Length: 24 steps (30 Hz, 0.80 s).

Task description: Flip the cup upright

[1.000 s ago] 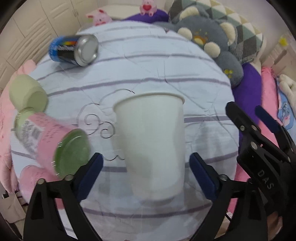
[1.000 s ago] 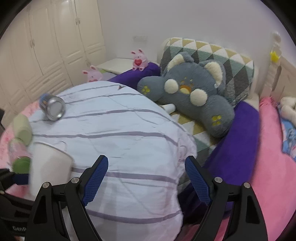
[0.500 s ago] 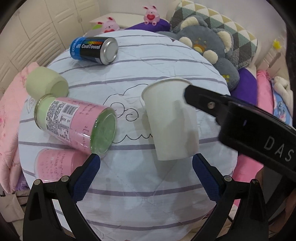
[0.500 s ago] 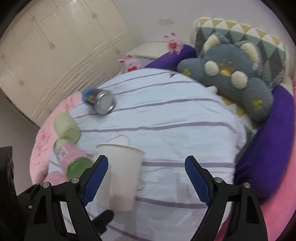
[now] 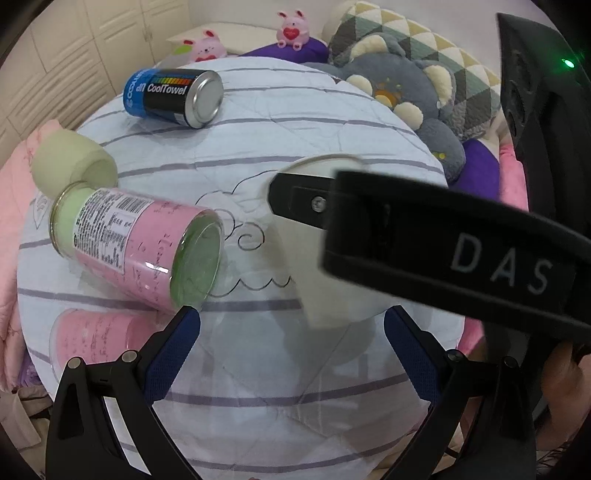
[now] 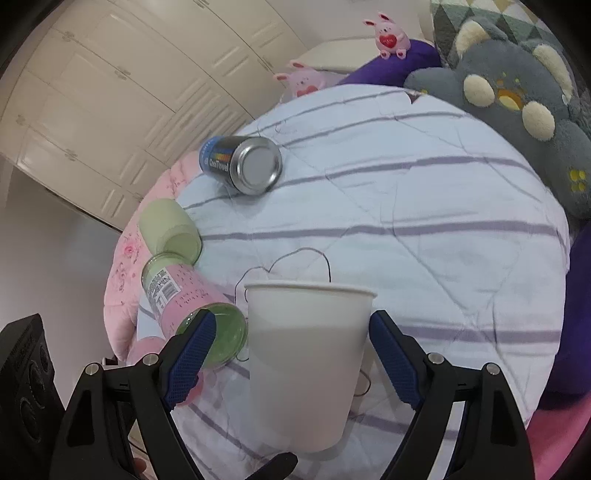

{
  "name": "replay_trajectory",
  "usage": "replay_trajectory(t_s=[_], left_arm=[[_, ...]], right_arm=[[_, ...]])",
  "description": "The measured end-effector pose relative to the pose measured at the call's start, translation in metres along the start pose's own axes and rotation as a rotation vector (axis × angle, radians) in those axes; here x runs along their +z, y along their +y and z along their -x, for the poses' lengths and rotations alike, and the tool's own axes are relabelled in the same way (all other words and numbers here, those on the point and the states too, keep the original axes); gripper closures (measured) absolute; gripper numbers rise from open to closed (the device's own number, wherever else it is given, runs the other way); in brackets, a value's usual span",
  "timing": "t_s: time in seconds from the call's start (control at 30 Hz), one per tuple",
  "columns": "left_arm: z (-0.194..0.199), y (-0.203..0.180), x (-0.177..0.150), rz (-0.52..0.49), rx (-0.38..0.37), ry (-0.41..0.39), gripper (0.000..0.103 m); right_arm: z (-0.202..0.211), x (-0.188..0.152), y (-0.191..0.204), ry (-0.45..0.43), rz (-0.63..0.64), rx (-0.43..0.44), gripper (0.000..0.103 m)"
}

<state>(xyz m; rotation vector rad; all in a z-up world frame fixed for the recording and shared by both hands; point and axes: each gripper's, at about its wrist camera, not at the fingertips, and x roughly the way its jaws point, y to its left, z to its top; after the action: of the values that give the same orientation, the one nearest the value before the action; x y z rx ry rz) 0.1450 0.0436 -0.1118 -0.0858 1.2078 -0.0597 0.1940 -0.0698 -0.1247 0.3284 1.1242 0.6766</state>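
Observation:
A white paper cup (image 6: 306, 354) stands upright, mouth up, on the striped bedspread. My right gripper (image 6: 288, 354) is open, with a blue pad on each side of the cup and a small gap to each. In the left wrist view the cup (image 5: 295, 254) is mostly hidden behind the black body of the right gripper (image 5: 443, 247), which crosses in from the right. My left gripper (image 5: 291, 343) is open and empty, pulled back in front of the cup.
A pink and green jar (image 5: 144, 247) lies on its side left of the cup, its green lid (image 5: 74, 170) beside it. A blue CoolTowel can (image 5: 173, 96) lies further back. A grey plush pillow (image 6: 517, 103) sits at the far right, with pink plush toys (image 6: 391, 35) beyond.
My right gripper has swung in from the right and closed in around the cup. My left gripper has backed away from the cup, which stays upright.

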Motion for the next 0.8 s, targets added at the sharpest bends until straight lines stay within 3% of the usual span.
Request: replay_trajectory(t_s=[0.07,0.3,0.4,0.7,0.8], left_arm=[[-0.001,-0.002,0.004,-0.006,0.005,-0.01,0.002],[-0.004,-0.008,0.017,-0.01,0.003,-0.031,0.002],[-0.006,-0.01,0.026,-0.012,0.031,-0.044,0.002],[-0.009,-0.011,0.041,0.021,0.02,-0.073,0.002],[-0.01,-0.013,0.041,0.011,0.028,-0.072,0.002]], right_arm=[[0.001,0.0,-0.001,-0.011,0.007,0.016,0.041],[0.01,0.005,-0.007,-0.058,0.044,-0.004,0.041],[0.012,0.012,-0.008,-0.101,0.063,-0.016,0.041],[0.019,0.026,-0.004,-0.239,0.155,-0.021,0.041],[0.014,0.029,-0.006,-0.212,0.149,-0.023,0.041]])
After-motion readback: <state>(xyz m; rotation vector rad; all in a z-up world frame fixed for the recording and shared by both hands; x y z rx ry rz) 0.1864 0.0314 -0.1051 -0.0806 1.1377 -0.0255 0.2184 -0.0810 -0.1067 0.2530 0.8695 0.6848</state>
